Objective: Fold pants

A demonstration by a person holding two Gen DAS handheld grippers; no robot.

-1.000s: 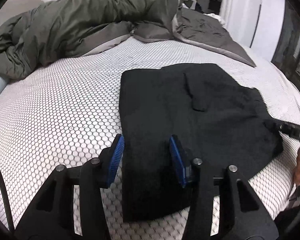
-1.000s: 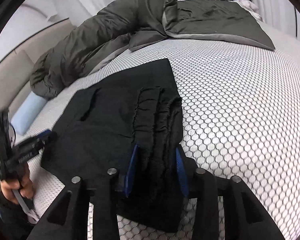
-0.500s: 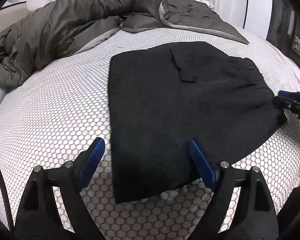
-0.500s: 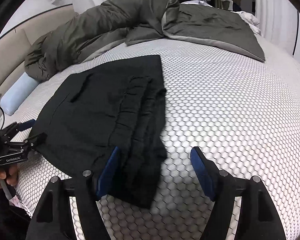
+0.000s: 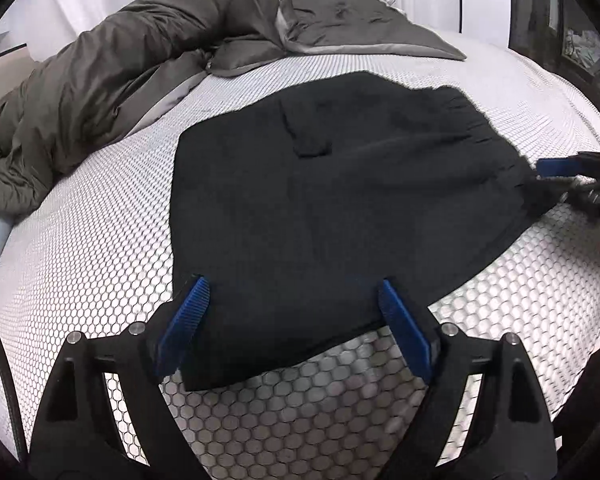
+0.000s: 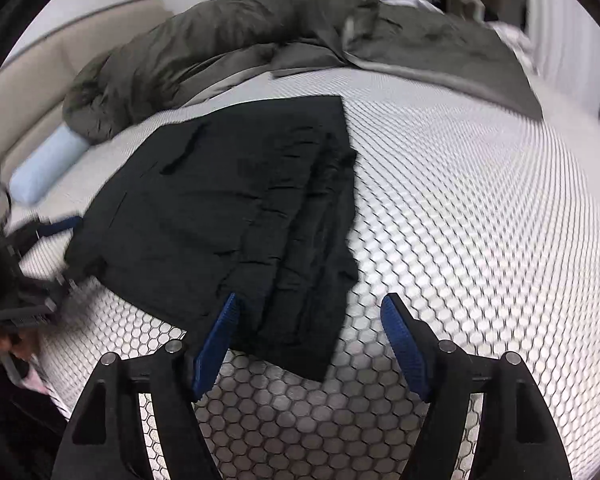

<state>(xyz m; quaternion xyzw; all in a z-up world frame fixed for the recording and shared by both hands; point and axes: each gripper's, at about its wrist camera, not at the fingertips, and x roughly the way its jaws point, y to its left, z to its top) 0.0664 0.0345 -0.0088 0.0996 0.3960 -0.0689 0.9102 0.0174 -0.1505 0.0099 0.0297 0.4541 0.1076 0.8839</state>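
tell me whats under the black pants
The black pants lie folded flat on the white honeycomb-patterned bed cover, which shows all around them. Whatever sits directly beneath the fabric is covered and cannot be seen.

Your left wrist view looks low and close across the white hexagon-patterned mattress cover (image 5: 80,264), facing the rumpled olive-grey duvet (image 5: 100,92) at the far side. Your right wrist view faces that same duvet (image 6: 220,40) from the other corner, slightly blurred. Both share the folded black fabric pants (image 5: 320,208) (image 6: 228,208), and each catches the opposite gripper at its edge.
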